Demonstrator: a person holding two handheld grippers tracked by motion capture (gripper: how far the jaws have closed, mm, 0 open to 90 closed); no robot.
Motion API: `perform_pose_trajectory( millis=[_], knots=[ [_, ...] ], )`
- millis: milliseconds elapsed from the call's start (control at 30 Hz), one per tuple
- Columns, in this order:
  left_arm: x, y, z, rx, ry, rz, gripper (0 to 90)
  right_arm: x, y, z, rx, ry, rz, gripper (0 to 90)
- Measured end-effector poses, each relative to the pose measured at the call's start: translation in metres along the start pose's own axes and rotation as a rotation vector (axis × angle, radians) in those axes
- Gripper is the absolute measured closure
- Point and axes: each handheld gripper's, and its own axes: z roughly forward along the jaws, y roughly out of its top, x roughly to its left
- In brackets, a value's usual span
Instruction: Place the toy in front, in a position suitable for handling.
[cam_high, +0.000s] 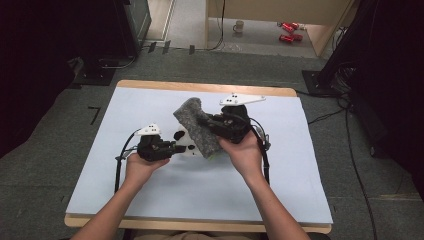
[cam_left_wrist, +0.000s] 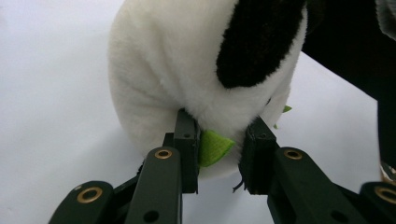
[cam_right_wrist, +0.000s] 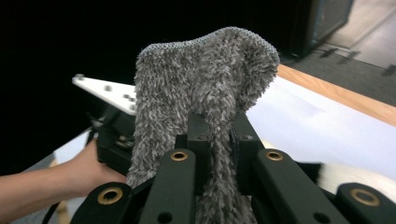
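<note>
Shaggy grey sock (cam_right_wrist: 205, 84), plush panda (cam_left_wrist: 187, 70)

a pale blue sheet (cam_high: 150, 190) covers a wooden table (cam_high: 200, 225), whose bare edge shows at the near and far sides. grey carpet (cam_high: 50, 165) spreads around it. on the light floor well beyond the grippers stand a mug (cam_high: 239, 26) and red cans (cam_high: 289, 31), below a wooden partition (cam_high: 280, 10). dark equipment (cam_high: 50, 35) flanks both far corners, and cables (cam_high: 360, 165) trail over the carpet out past the right gripper. the light is soft and even.
</note>
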Motion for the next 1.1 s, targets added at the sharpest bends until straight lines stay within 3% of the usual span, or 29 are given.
perform_pose_trajectory(
  millis=[67,133,233,333,467,700,867,967,1100],
  knots=[
    [-0.002,0.0,-0.001,0.002,0.0,-0.003,72.4,0.007,0.0,0.002,0.001,0.015,-0.013,82.7],
    [-0.002,-0.002,-0.001,0.0,0.006,-0.013,72.3,0.008,-0.004,0.01,0.015,0.037,0.004,82.7],
    [0.001,-0.004,0.0,0.001,0.005,-0.028,72.3,0.002,-0.018,0.029,0.061,0.028,0.025,82.7],
    [0.001,-0.004,0.002,0.008,0.017,-0.016,72.3,-0.008,-0.034,0.047,0.103,-0.001,0.044,82.6],
    [0.0,-0.006,0.007,0.04,0.054,-0.006,72.3,-0.018,-0.047,0.06,0.129,-0.035,0.022,82.4],
    [0.005,-0.006,0.006,0.041,0.058,-0.029,72.4,-0.024,-0.05,0.056,0.14,-0.143,-0.049,81.8],
    [0.006,-0.005,0.007,0.04,0.046,-0.023,72.4,-0.043,-0.052,0.045,0.151,-0.174,0.002,81.7],
    [0.007,-0.004,0.006,0.044,0.045,-0.013,72.4,-0.052,-0.051,0.036,0.134,-0.217,0.0,81.4],
    [0.008,-0.004,0.006,0.041,0.047,-0.01,72.3,-0.061,-0.05,0.026,0.118,-0.232,0.029,81.7]
  ],
)
